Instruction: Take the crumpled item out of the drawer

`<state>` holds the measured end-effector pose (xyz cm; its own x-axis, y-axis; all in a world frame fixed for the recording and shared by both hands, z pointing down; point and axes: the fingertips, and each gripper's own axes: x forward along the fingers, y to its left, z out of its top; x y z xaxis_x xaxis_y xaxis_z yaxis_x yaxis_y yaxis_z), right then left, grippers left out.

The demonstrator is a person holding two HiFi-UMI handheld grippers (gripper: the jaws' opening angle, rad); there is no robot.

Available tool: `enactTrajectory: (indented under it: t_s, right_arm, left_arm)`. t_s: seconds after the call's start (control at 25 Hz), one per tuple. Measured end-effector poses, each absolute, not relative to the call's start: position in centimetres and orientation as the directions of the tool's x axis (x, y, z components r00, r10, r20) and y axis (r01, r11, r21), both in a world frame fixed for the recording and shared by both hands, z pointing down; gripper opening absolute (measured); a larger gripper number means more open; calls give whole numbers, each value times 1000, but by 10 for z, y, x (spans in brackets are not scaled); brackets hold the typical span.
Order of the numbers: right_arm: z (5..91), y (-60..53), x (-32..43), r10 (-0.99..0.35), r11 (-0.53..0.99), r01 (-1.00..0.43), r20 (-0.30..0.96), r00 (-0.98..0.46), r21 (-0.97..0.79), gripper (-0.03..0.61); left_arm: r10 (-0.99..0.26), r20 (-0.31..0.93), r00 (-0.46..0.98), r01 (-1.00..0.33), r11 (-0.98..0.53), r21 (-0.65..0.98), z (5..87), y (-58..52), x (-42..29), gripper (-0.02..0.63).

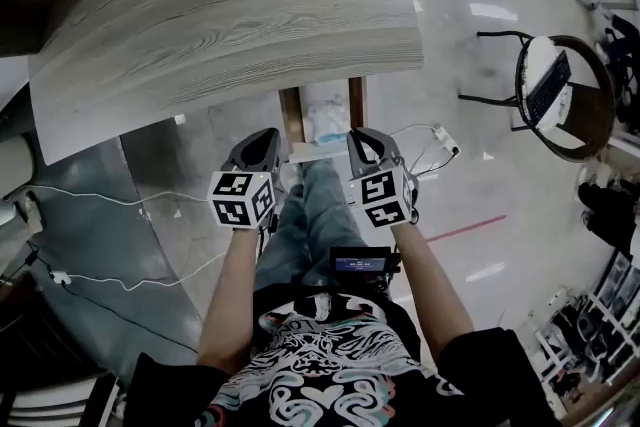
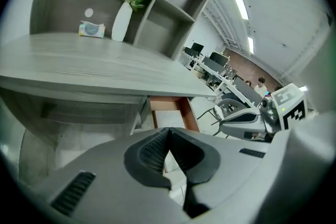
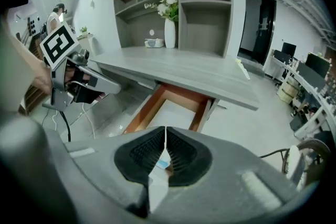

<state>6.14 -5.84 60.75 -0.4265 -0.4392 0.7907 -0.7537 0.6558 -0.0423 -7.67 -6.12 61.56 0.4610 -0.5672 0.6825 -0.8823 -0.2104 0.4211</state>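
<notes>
An open wooden drawer [image 1: 296, 119] sticks out from under the grey desk [image 1: 230, 15]. Inside it lies a pale bluish crumpled item [image 1: 326, 122]. My left gripper [image 1: 263, 141] hovers shut at the drawer's near left corner, with nothing between its jaws. My right gripper [image 1: 363, 141] is shut and empty too, at the near right corner. In the right gripper view the drawer [image 3: 169, 107] lies just beyond the closed jaws [image 3: 165, 137], and a blue scrap of the item [image 3: 163, 164] shows below the pads. The left gripper view shows the drawer [image 2: 167, 114] past its closed jaws [image 2: 168, 138].
A white vase with flowers [image 3: 169, 29] and a tissue pack [image 2: 91, 29] stand on the desk by the shelving. A round chair holding a laptop [image 1: 556, 91] is to the right. White cables [image 1: 120, 200] run across the floor at left. My legs [image 1: 305, 215] are below the drawer.
</notes>
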Motion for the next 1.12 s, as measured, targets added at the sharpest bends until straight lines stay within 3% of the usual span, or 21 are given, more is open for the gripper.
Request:
enactTrajectory:
  t_s: [0.8, 1.12]
  right_arm:
    - [696, -50, 36, -247, 698, -703, 875, -417, -138, 30]
    - [717, -53, 36, -207, 696, -705, 902, -379, -137, 71]
  left_arm:
    - [-434, 779, 453, -891, -245, 382, 680, -50, -62, 2]
    - [-387, 796, 464, -882, -280, 379, 694, -45, -59, 3]
